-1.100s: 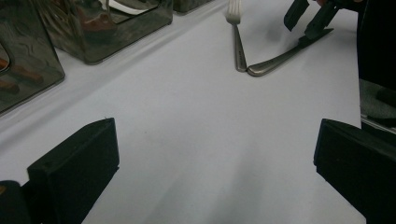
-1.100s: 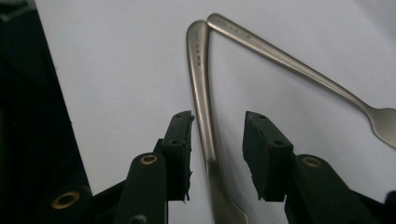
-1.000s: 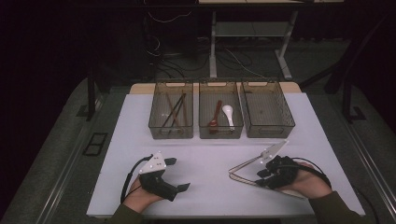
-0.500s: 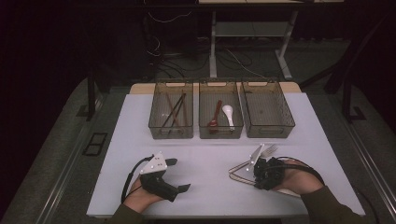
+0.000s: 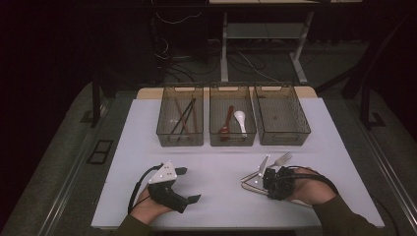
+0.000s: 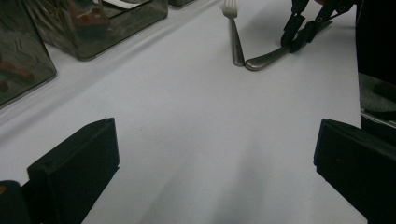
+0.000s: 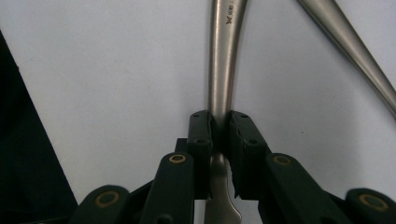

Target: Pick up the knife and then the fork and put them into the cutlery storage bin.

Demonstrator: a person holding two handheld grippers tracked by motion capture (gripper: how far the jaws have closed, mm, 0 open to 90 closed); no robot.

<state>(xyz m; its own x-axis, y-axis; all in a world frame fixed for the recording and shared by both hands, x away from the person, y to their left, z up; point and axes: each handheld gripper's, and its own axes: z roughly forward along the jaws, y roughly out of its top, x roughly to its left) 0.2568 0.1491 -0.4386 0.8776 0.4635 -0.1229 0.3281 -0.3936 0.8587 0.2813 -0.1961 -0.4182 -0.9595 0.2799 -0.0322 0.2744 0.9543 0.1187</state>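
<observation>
three clear bins [image 5: 181,139] stand in a row on one white table [image 5: 123,162]. two chopsticks [image 5: 183,118] lie in the left bin, two spoons [image 5: 233,123] in the middle bin. two metal utensils [image 5: 275,162] lie on the table, one a fork [image 6: 231,23]. two grippers [image 5: 167,184] are in hand.

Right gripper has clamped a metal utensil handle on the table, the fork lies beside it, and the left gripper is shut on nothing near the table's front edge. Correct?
Not quite: the left gripper is open, its jaws standing wide apart over bare table in the left gripper view. The rest holds: the right gripper has been closing and pinches the metal utensil handle, with the fork lying beside it.
</observation>
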